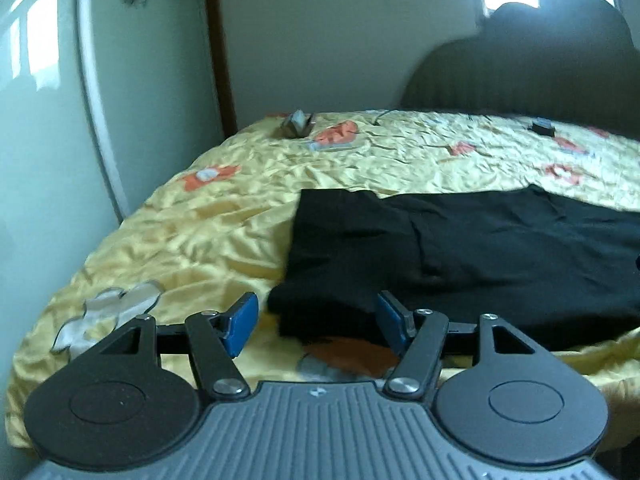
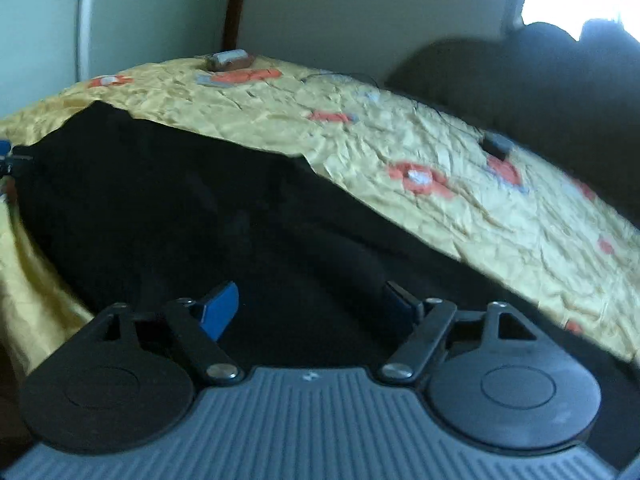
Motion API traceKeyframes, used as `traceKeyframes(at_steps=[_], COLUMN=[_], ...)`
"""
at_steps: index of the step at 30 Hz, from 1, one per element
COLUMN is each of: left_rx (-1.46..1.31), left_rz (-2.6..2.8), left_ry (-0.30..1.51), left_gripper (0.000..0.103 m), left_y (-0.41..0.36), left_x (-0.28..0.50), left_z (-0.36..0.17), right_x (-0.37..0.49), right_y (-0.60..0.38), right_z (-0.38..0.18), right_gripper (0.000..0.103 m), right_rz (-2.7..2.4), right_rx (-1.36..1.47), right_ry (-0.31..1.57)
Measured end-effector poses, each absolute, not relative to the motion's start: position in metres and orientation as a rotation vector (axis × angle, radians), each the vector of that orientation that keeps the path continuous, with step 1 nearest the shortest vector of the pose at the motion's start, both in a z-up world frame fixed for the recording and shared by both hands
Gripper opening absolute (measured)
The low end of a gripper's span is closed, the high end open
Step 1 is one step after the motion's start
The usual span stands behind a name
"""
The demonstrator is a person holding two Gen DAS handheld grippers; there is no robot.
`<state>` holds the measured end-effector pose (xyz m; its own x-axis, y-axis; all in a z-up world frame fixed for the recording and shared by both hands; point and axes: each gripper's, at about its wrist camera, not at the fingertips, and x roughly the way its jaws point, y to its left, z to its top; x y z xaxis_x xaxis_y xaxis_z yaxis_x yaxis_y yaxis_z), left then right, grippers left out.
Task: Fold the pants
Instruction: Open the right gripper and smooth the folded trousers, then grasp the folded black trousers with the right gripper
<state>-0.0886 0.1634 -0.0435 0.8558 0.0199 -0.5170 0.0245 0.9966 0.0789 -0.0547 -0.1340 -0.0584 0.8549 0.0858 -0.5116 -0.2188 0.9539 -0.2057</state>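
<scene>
Up front in the left wrist view, the left claw [image 1: 316, 322] is hovering with its blue pads [image 1: 242, 324] spread wide apart, gripping nothing. Black pants [image 1: 460, 260] are lying flat on the bed [image 1: 200, 232], which is wearing a crinkled yellow bedspread with orange and grey flowers. One near corner of the pants is sitting between the two pads, though whether either pad is touching the cloth cannot be told. The cloth is stretching away to the right edge of the picture, layered in a few soft folds. A pale wall and a curved white panel [image 1: 96, 92] are standing to the left of the bed, a dark padded headboard [image 1: 520, 76] is rising behind it, and a small dark box [image 1: 542, 127] is resting on the bedspread near that headboard. A small crumpled grey object [image 1: 297, 123] is lying at the far left corner of the bed.

Over in the right wrist view, the right claw [image 2: 316, 312] is likewise standing open, its pads [image 2: 220, 312] held apart directly over the pants [image 2: 180, 208], clamping nothing. The black cloth is filling the middle and lower left of this picture, running out to the far left, where the tip of the left claw [image 2: 6, 158] is peeking in at its edge. The yellow bedspread [image 2: 460, 184] is showing beyond the cloth, with the dark box [image 2: 496, 145] sitting on it and the headboard [image 2: 520, 80] looming behind.
</scene>
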Motion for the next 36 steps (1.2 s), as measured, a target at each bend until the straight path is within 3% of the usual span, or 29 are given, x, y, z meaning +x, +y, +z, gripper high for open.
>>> traceKeyframes(at_steps=[5, 13, 24, 26, 27, 28, 36], left_rx=[-0.161, -0.193, -0.221, -0.26, -0.277, -0.289, -0.308], left_rz=[-0.036, 0.07, -0.005, -0.019, -0.021, -0.016, -0.006], left_ry=[0.565, 0.493, 0.509, 0.514, 0.511, 0.507, 0.502], left_gripper=[0.064, 0.064, 0.064, 0.064, 0.064, 0.064, 0.064], left_y=[0.21, 0.245, 0.248, 0.253, 0.256, 0.258, 0.265], left_x=[-0.088, -0.107, -0.105, -0.101, -0.101, -0.101, -0.103], left_z=[-0.038, -0.028, -0.036, -0.037, -0.037, -0.036, -0.037], right_x=[-0.076, -0.075, -0.048, -0.044, -0.044, -0.041, -0.038], right_y=[-0.067, 0.046, 0.085, 0.084, 0.083, 0.085, 0.114], right_z=[-0.041, -0.044, -0.077, -0.074, -0.071, -0.069, -0.069], right_gripper=[0.077, 0.077, 0.067, 0.054, 0.033, 0.03, 0.033], right_rz=[0.37, 0.567, 0.444, 0.441, 0.459, 0.461, 0.464], right_rx=[-0.377, -0.588, -0.688, -0.654, -0.625, -0.615, -0.706], right_ry=[0.413, 0.319, 0.393, 0.406, 0.414, 0.413, 0.349])
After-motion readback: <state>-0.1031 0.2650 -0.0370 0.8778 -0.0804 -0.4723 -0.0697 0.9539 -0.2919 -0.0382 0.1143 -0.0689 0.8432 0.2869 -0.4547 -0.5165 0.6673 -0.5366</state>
